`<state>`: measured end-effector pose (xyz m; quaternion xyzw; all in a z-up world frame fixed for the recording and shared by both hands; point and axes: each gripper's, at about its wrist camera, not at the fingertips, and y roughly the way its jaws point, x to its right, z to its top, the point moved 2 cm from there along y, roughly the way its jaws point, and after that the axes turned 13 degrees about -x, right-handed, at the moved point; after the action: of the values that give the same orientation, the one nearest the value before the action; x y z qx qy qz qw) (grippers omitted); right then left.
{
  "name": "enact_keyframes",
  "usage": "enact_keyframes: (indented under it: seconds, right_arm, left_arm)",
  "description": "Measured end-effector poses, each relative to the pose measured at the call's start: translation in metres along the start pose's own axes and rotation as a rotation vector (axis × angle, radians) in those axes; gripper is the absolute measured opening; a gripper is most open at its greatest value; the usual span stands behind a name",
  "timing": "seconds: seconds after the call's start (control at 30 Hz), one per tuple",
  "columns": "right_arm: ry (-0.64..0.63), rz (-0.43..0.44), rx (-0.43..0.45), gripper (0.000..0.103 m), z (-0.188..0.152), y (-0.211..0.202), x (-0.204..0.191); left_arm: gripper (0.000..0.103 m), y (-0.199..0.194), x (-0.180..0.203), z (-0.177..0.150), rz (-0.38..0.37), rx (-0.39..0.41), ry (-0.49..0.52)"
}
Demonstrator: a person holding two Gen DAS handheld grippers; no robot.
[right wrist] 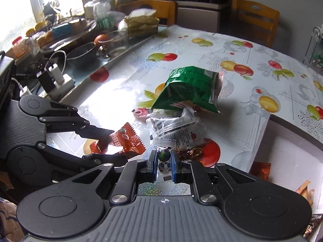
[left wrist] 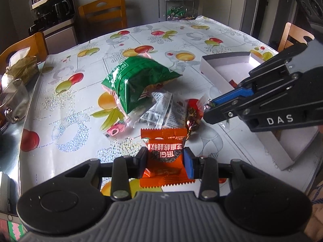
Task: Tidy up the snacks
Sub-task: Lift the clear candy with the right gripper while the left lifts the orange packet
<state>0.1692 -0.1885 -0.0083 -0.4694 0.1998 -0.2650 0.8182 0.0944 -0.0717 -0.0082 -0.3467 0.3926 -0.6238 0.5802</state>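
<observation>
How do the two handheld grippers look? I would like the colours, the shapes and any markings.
Both are alike: the left gripper and the right gripper have a black body with a ribbed grey front plate, two round black discs, black link bars with silver rivets, and blue pads on black fingers. The right one bears white letters "DAS" on its side. No cables show.

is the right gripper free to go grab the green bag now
Probably not yet: the right gripper is shut on a small panda-print candy, so it must drop that first. Otherwise the green bag lies open on top of the pile.
</observation>
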Motion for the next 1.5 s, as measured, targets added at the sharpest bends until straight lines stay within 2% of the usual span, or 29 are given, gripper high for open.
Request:
enact_keyframes:
  seconds: [0.53, 0.93, 1.5]
  right_arm:
    - [0.031, 0.006, 0.091, 0.015, 0.009, -0.031, 0.003]
    - [0.043, -0.003, 0.113, 0.015, 0.008, -0.038, 0.008]
    - [0.078, -0.021, 0.13, 0.015, 0.002, -0.047, 0.017]
  left_arm:
    - [0.036, -0.016, 0.0, 0.015, 0.005, 0.048, -0.033]
    - [0.036, -0.018, 0.0, 0.022, 0.005, 0.058, -0.05]
    - [0.036, -0.018, 0.012, 0.032, -0.006, 0.066, -0.023]
